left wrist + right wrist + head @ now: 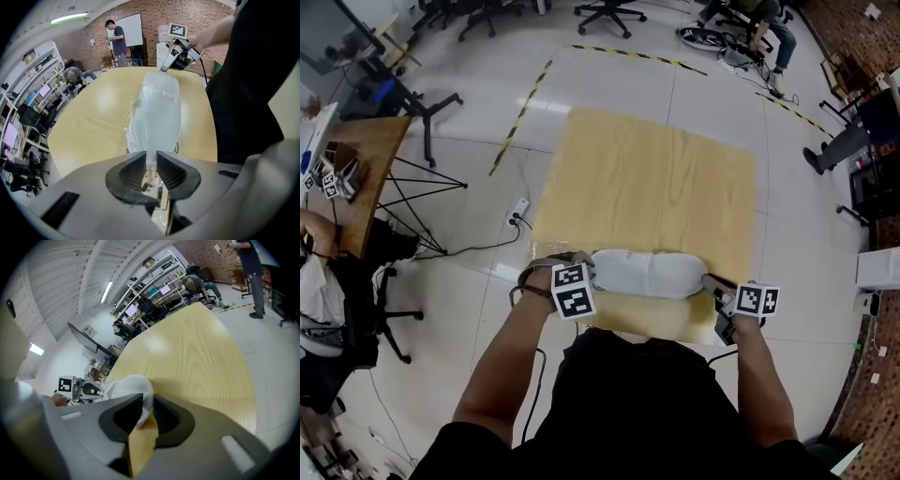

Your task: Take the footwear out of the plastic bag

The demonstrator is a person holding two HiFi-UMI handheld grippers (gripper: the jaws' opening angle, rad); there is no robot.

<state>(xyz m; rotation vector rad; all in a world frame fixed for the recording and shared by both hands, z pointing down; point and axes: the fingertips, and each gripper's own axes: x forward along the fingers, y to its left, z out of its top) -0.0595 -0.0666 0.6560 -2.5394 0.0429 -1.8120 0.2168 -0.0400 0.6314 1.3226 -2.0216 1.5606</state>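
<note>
A: What does the head view give that the two gripper views lack?

B: The whole layout. Left of centre, low in the frame, the left gripper [587, 270] meets one end of the long white footwear [647, 274]. The footwear lies crosswise near the bottom edge of the light wooden table [647, 169]. To the right, the right gripper [710, 280] meets the other end. From up there the wrapping hardly shows.

A: And the left gripper view?

B: There the clear plastic bag [135, 123] is plain. Crinkled film fringes the left side of the footwear, and a gathered tail runs down the middle of the frame into the jaws. Those jaws stand nearly together, pinched on that tail of film. At the top of the frame, the right gripper holds the far end.

A: What does the right gripper view add?

B: Its jaws are clamped on the rounded white end of the footwear, low and centre. Whether film lies between pads and fabric cannot be told. The left gripper shows small at the frame's left edge, at the other end of the footwear.

A: How does the footwear look?

B: It is long, narrow and rounded at both ends. Seen through the film it is milky and smooth. At the right gripper's end the surface is finely ribbed, like knit. It rests flat on the table, still inside the bag.
</note>
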